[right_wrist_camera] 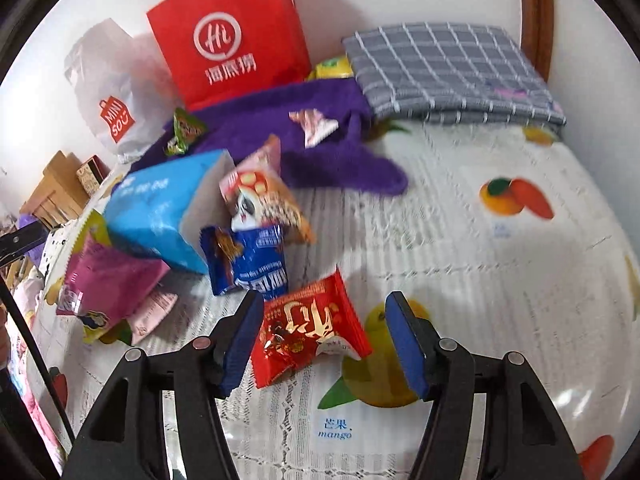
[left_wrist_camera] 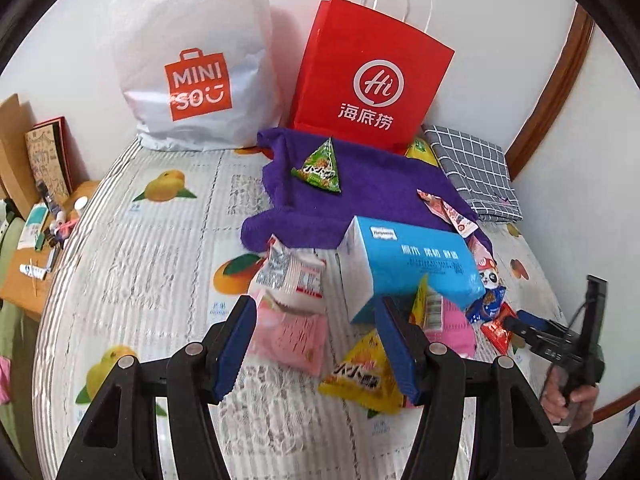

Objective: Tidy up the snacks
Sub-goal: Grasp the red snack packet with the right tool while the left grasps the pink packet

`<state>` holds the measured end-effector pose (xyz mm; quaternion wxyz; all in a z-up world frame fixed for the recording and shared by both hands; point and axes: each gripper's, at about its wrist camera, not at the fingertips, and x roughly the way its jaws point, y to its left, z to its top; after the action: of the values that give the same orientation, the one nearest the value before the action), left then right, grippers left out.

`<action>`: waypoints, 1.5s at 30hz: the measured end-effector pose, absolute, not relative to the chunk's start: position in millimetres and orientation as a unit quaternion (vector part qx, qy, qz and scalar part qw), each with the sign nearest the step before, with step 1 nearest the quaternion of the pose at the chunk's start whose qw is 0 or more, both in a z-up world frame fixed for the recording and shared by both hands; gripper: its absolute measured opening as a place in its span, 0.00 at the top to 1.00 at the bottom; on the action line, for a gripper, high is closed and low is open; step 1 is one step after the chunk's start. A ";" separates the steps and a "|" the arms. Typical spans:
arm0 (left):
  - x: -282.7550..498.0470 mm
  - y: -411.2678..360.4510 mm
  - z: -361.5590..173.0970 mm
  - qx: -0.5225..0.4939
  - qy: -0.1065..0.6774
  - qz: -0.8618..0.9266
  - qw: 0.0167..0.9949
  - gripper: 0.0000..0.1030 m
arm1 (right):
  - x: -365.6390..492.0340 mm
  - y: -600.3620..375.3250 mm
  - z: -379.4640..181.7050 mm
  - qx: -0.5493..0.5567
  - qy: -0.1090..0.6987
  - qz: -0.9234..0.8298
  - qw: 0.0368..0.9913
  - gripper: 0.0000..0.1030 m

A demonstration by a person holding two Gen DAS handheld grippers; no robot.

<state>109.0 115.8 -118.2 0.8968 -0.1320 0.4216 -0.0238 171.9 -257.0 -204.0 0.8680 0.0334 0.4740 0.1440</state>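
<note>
Snack packets lie scattered on a fruit-print tablecloth (left_wrist_camera: 160,264). My left gripper (left_wrist_camera: 316,344) is open above a pink packet (left_wrist_camera: 292,332), with a yellow triangular packet (left_wrist_camera: 364,372) by its right finger and a blue box (left_wrist_camera: 404,268) just ahead. My right gripper (right_wrist_camera: 324,340) is open around a red packet (right_wrist_camera: 308,336) lying on the cloth; it also shows in the left wrist view (left_wrist_camera: 524,326). A blue packet (right_wrist_camera: 256,264), a panda packet (right_wrist_camera: 264,200) and a magenta packet (right_wrist_camera: 104,288) lie beyond. A green triangular packet (left_wrist_camera: 320,168) rests on a purple towel (left_wrist_camera: 372,192).
A red paper bag (left_wrist_camera: 368,76) and a white MINISO bag (left_wrist_camera: 192,60) stand against the back wall. A grey checked cloth (left_wrist_camera: 472,168) lies folded at the back right. A cluttered wooden stand (left_wrist_camera: 36,240) sits to the left. A wooden frame (left_wrist_camera: 552,92) runs up the right wall.
</note>
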 end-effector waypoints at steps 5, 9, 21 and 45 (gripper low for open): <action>95.8 120.7 -118.8 -0.134 0.413 -0.018 0.901 0.42 | 169.7 -239.4 -214.7 -0.015 0.462 0.143 0.875 0.38; 92.6 122.7 -125.9 -0.133 0.416 -0.012 0.900 0.42 | 163.4 -235.6 -212.6 -0.023 0.449 0.150 0.881 0.55; 118.2 122.9 -175.0 -0.134 0.450 -0.006 0.883 0.42 | 162.4 -242.7 -212.5 0.002 0.455 0.148 0.878 0.58; 135.3 122.4 -196.7 -0.093 0.431 -0.032 0.897 0.69 | 161.4 -238.9 -214.2 -0.022 0.454 0.132 0.881 0.61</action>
<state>135.3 122.4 -196.7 0.8970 -0.0935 0.4308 -0.0316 161.4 -238.9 -214.2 0.8807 -0.0220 0.4544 0.1319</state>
